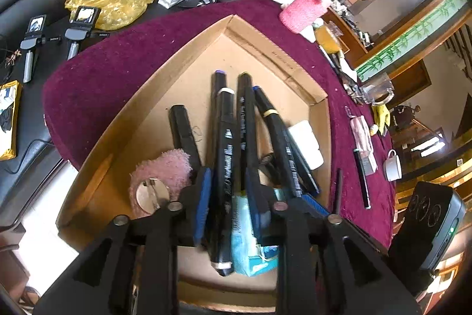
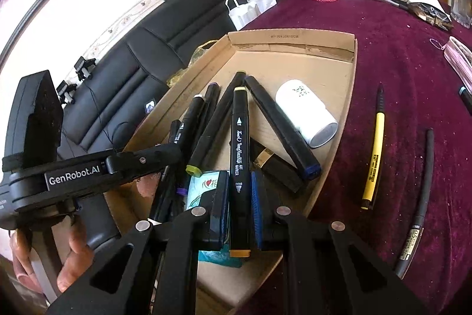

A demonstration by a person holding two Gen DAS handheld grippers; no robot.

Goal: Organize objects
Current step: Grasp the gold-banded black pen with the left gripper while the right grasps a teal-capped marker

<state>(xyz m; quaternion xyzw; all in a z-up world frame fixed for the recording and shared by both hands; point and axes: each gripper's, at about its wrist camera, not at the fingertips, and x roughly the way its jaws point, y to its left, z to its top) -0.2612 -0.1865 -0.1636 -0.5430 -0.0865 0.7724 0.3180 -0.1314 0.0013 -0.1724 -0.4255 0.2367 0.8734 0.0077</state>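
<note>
The cardboard tray [image 2: 352, 78] sits on the maroon tablecloth [image 2: 398, 49] and already holds a loose heap of black art markers, a white cylindrical container [image 2: 306, 112] and a pink fluffy item [image 1: 165, 167].

Right gripper [image 2: 240, 205]: jaws closed firmly on a black art marker with an orange-tan end cap [image 2: 239, 155], held over the near end of the tray.

Left gripper [image 1: 228, 191]: jaws partly open. A black marker with white end bands [image 1: 222, 167] lies between the blue pads; whether the pads bear on it cannot be determined, so treat it as unsecured.

Hazards:
- The heap is criss-crossed. Setting a marker onto it can start others rolling toward the low tray wall or over it.
- The unsecured marker in the left gripper can slide out tail-first past the near edge of the tray.
- Both grippers work over the same near corner; fingers can collide or nudge the tray off the table edge.

Still outside the tray: a yellow pen [image 2: 374, 155] and a dark grey pen [image 2: 420, 197].
</note>
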